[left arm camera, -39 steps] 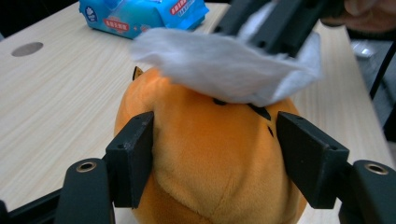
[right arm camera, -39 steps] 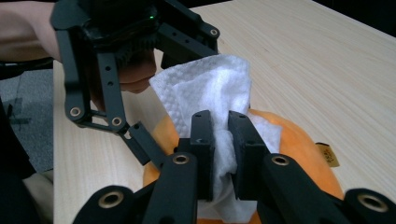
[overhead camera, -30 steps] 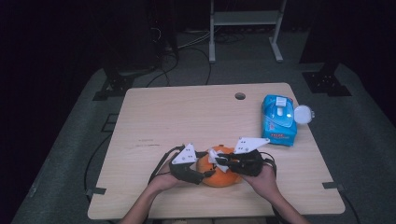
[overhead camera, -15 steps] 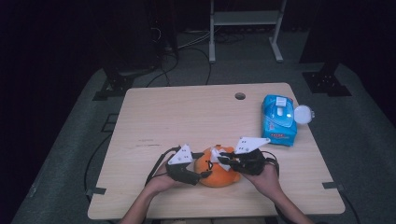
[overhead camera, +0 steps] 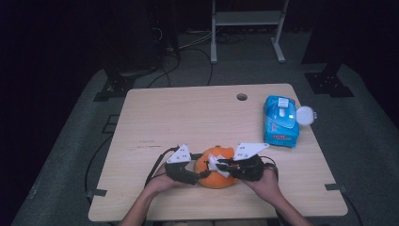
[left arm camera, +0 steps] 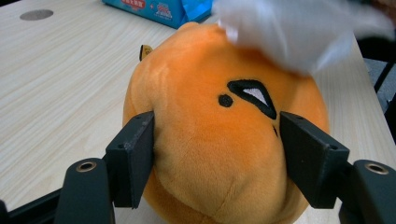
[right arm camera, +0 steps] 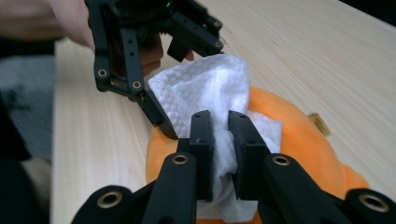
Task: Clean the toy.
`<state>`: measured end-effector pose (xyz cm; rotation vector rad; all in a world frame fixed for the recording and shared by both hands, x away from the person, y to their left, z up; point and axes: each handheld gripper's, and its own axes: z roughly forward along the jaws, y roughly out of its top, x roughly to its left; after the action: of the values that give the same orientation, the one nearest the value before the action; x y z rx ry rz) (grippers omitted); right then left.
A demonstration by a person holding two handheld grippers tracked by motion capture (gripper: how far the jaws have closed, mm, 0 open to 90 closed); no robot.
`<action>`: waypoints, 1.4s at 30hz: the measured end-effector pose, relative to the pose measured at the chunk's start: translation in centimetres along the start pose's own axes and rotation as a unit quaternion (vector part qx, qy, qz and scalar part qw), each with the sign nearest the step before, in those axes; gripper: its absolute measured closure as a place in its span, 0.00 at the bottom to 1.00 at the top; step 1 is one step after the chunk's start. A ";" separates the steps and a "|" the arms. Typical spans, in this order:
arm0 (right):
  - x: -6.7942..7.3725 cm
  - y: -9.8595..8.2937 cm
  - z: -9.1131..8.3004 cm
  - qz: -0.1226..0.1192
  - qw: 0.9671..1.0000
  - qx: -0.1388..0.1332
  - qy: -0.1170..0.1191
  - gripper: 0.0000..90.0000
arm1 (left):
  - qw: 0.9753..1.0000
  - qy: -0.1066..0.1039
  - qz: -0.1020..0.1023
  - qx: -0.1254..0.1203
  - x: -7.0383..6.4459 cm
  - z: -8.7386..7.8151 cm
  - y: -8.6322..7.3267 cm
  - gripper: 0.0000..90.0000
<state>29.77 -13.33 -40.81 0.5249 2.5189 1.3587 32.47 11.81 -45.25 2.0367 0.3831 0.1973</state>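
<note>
An orange plush toy (overhead camera: pixel 217 173) with a stitched face (left arm camera: pixel 252 95) lies near the table's front edge. My left gripper (overhead camera: pixel 197 175) clamps it from the left, its black jaws pressed into both sides of the plush (left arm camera: pixel 219 140). My right gripper (right arm camera: pixel 220 140) comes in from the right, shut on a white wet wipe (right arm camera: pixel 205 91) that rests on top of the plush (right arm camera: pixel 299 140). The wipe (overhead camera: pixel 217 165) shows as a white patch on the toy in the high view, and as a blur (left arm camera: pixel 285 28) above the toy in the left gripper view. The left gripper (right arm camera: pixel 149 51) appears beyond the wipe.
A blue pack of wipes (overhead camera: pixel 281 120) with its white lid (overhead camera: pixel 306 115) flipped open lies at the table's right. A cable hole (overhead camera: pixel 242 97) sits near the far edge of the wooden table (overhead camera: pixel 188 117). A metal stand (overhead camera: pixel 247 28) is on the floor behind.
The right gripper with the wipe has shifted slightly over the top of the plush. The left gripper has kept its hold.
</note>
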 end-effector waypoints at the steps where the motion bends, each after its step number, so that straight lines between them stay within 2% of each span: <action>1: 0.0 0.1 0.2 -0.003 1.000 0.002 -0.001 0.88 | 1.000 0.002 0.003 0.004 0.1 -0.1 -0.1 0.34; 2: -0.3 0.1 0.2 0.002 1.000 -0.001 0.002 0.89 | 1.000 0.000 -0.004 0.004 0.2 -0.3 -0.2 0.35; 5: -1.5 -0.5 -0.4 0.024 1.000 -0.008 -0.004 0.89 | 1.000 -0.003 -0.005 0.005 0.4 -0.3 -0.2 0.35; 6: -1.5 -0.5 -0.4 0.024 1.000 -0.008 -0.004 0.89 | 1.000 -0.003 -0.005 0.005 0.4 -0.3 -0.2 0.35; 7: -2.3 -1.1 -1.0 0.047 0.999 -0.009 -0.014 0.89 | 1.000 -0.004 -0.005 0.005 0.4 -0.3 -0.2 0.35; 10: -3.5 -2.0 -1.9 0.068 0.997 -0.003 -0.037 0.89 | 1.000 -0.006 -0.003 0.005 0.5 -0.5 -0.4 0.35; 12: -3.9 -2.6 -2.2 0.087 0.996 -0.002 -0.033 0.89 | 1.000 -0.007 -0.004 0.004 0.5 -0.5 -0.4 0.33; 13: -3.9 -2.6 -2.2 0.087 0.996 -0.002 -0.033 0.89 | 1.000 -0.008 -0.006 0.003 0.4 -0.5 -0.3 0.33; 14: -3.9 -2.7 -2.1 0.089 0.996 -0.005 -0.029 0.89 | 1.000 -0.012 -0.009 0.002 0.4 -0.5 0.0 0.28; 16: -3.4 -2.6 -1.8 0.075 0.997 0.002 -0.034 0.89 | 1.000 -0.012 -0.025 -0.004 0.5 -0.6 0.6 0.18; 17: -3.0 -2.4 -1.5 0.066 0.997 0.003 -0.038 0.89 | 0.999 -0.005 -0.034 -0.020 0.4 -0.5 0.9 0.16; 19: -2.9 -2.2 -1.4 0.064 0.997 -0.003 -0.035 0.88 | 0.999 -0.001 -0.031 -0.022 0.1 -0.2 1.1 0.18; 20: -2.8 -2.1 -1.3 0.062 0.997 -0.005 -0.036 0.88 | 1.000 0.002 -0.021 -0.018 0.0 -0.1 1.1 0.20; 21: -2.8 -2.1 -1.3 0.062 0.997 -0.005 -0.036 0.88 | 1.000 0.002 -0.021 -0.018 0.0 -0.1 1.1 0.24; 22: -2.6 -1.9 -1.3 0.059 0.998 -0.008 -0.035 0.88 | 1.000 0.005 -0.014 -0.013 0.0 0.0 1.0 0.24; 24: -2.0 -1.7 -1.5 0.049 0.998 -0.019 -0.022 0.88 | 1.000 0.007 -0.014 -0.005 0.3 -0.3 0.7 0.30; 26: -1.9 -1.6 -1.6 0.048 0.998 -0.024 -0.016 0.88 | 1.000 0.010 -0.015 -0.004 0.5 -0.5 0.5 0.31; 27: -1.8 -1.5 -1.7 0.047 0.999 -0.028 0.000 0.88 | 1.000 0.007 -0.029 -0.005 1.0 -0.8 0.2 0.32; 30: -1.8 -1.7 -1.6 0.047 0.999 -0.025 -0.001 0.88 | 0.999 0.000 -0.033 -0.009 1.2 -1.0 -0.1 0.33; 31: -2.0 -1.8 -1.6 0.050 0.998 -0.025 0.001 0.88 | 0.999 0.000 -0.032 -0.010 1.2 -1.0 -0.2 0.33; 32: -2.6 -2.2 -1.7 0.067 0.998 -0.022 0.004 0.88 | 1.000 0.000 -0.028 -0.009 1.1 -1.0 -0.1 0.34; 36: -3.2 -2.6 -1.9 0.077 0.997 -0.015 -0.005 0.88 | 1.000 0.000 -0.028 -0.009 1.1 -1.0 -0.1 0.34; 38: -3.6 -3.0 -2.1 0.092 0.996 -0.016 -0.004 0.88 | 1.000 -0.003 -0.026 -0.010 1.1 -1.0 -0.1 0.35; 40: -3.9 -3.1 -2.0 0.100 0.995 -0.016 -0.004 0.88 | 1.000 -0.005 -0.013 -0.008 0.8 -0.8 0.1 0.35; 41: -4.1 -3.0 -1.8 0.100 0.995 -0.016 -0.012 0.88 | 1.000 -0.011 0.013 -0.007 0.1 -0.5 0.3 0.36; 42: -4.2 -2.9 -1.8 0.100 0.995 -0.018 -0.017 0.88 | 1.000 -0.011 0.013 -0.007 0.1 -0.5 0.3 0.36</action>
<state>32.39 -17.86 -42.11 0.8045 2.4645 1.4470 32.47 12.16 -44.78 2.0289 0.3397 0.1931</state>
